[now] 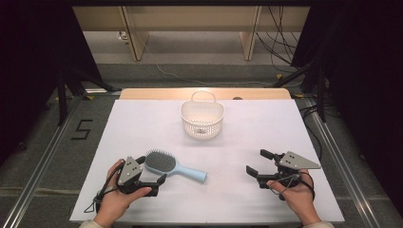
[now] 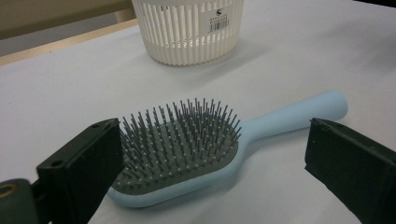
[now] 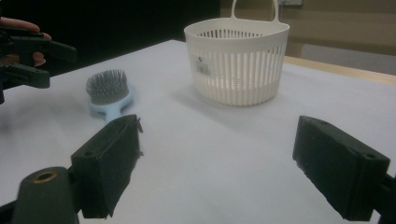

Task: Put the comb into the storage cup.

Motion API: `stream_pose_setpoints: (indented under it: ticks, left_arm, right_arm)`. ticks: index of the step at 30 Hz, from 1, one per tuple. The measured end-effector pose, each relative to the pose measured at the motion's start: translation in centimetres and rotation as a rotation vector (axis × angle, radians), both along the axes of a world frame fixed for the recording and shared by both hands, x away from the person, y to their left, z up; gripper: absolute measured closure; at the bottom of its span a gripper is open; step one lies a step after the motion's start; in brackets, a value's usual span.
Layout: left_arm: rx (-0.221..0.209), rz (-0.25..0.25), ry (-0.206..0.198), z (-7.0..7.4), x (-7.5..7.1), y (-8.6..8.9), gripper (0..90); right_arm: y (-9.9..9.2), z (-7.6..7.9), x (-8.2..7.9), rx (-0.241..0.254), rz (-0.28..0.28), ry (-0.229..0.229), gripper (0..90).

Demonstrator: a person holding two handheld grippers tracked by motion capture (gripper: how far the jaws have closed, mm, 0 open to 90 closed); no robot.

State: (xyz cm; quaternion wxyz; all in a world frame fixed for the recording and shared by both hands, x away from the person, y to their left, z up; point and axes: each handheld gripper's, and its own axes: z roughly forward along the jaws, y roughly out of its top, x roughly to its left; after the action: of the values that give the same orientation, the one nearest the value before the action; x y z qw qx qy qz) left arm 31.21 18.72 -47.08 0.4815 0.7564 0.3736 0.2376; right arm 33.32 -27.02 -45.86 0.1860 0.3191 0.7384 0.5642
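A light-blue hairbrush (image 1: 172, 166) with a grey bristle pad lies bristles-up on the white table (image 1: 142, 128), its handle pointing right. My left gripper (image 1: 151, 170) stands open right at the brush's head. In the left gripper view the brush (image 2: 187, 154) lies between and just beyond the wide-apart jaws of the left gripper (image 2: 215, 135), and neither pad presses on it. My right gripper (image 1: 258, 162) is open at the right with nothing in it. In the right gripper view its jaws (image 3: 217, 135) frame bare table.
A white slatted basket (image 1: 202, 118) with a handle stands upright at the middle back of the table; I see the basket (image 2: 187, 28) beyond the brush and the basket (image 3: 238, 65) ahead of the right jaws. The table's front edge runs near both hands.
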Motion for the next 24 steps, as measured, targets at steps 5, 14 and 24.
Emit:
stream_pose_setpoints:
  ticks: [5,14,24]
  left_arm:
    - [-0.004,0.001,-0.007,0.2,0.2,0.1,5.5]
    - [-0.072,-0.051,0.037,2.4,1.2,-2.4,51.6]
    - [0.058,-0.037,0.245,2.2,4.7,-7.9,89.8]
  right_arm:
    - [-0.1,0.0,0.0,0.004,-0.007,0.001,15.8]
    - [0.0,0.0,0.1,0.002,-0.016,-0.002,16.0]
    - [-0.2,0.0,0.2,0.009,-0.017,-0.002,16.2]
